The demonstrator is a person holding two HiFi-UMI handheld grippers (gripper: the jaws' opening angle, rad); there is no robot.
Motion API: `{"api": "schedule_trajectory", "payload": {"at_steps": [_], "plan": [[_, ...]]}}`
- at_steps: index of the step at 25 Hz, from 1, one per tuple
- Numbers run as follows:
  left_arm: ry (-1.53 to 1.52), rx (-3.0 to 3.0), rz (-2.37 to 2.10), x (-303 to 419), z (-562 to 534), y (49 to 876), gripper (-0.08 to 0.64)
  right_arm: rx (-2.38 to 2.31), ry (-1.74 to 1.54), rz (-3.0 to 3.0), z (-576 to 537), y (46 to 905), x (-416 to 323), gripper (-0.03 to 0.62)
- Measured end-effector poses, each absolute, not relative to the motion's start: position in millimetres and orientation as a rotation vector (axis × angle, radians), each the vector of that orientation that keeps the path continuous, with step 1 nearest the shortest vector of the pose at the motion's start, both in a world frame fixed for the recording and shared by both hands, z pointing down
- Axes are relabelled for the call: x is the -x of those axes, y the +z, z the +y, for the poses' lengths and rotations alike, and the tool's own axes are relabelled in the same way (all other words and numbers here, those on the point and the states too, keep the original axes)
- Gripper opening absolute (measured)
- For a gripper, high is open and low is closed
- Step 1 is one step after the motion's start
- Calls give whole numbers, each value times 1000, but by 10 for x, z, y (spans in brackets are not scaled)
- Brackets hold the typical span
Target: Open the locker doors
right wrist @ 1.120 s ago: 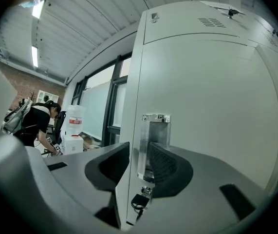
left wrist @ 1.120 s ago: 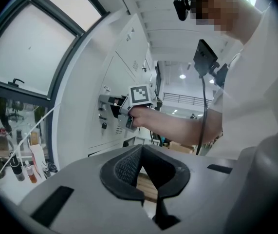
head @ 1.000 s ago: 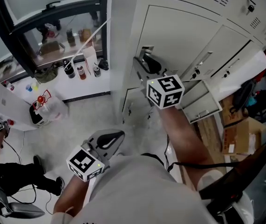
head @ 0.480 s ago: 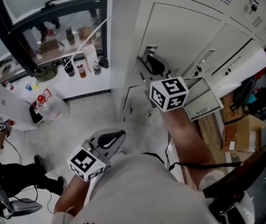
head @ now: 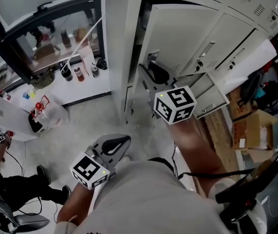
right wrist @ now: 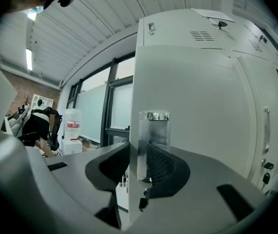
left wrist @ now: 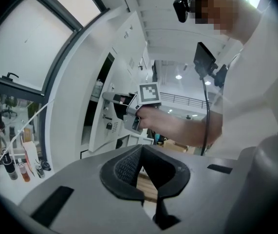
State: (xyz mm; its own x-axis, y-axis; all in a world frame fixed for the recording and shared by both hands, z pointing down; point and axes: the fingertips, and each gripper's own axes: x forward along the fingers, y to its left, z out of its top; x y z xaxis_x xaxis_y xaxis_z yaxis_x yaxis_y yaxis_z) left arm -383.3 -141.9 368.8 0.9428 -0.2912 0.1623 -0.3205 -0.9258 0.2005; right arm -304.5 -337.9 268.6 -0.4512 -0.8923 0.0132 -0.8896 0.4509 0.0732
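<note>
Right gripper [head: 151, 68] is clamped on the free left edge of the locker door [head: 190, 30], at its handle plate [right wrist: 153, 140], with the door dead ahead of the jaws and ajar. The door's long axis is upright and it looks hinged at right, so its edge should swing near. Left gripper [head: 115, 146] is closed on nothing, well apart, low by the body.

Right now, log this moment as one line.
right gripper: shut on locker door edge | locker door: ajar | left gripper: shut, empty
</note>
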Motion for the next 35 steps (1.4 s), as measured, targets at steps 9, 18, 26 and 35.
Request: {"api": "schedule_trajectory", "payload": {"at_steps": [9, 18, 26, 35], "plan": [[207, -2898, -368, 3486, -1278, 3659, 11, -1560, -63, -2689, -2965, 2697, 2855, 91], [210, -2918, -311, 2890, -1075, 3604, 11, -1429, -51, -2769, -2529, 2705, 2537, 91], [216, -2904, -349, 2276, -935, 3558, 11, -1239, -53, -2885, -2174, 2699, 2133, 92], [260, -2878, -432, 1639, -730, 3554, 11, -918, -89, -3041, -1879, 2706, 1610, 92]]}}
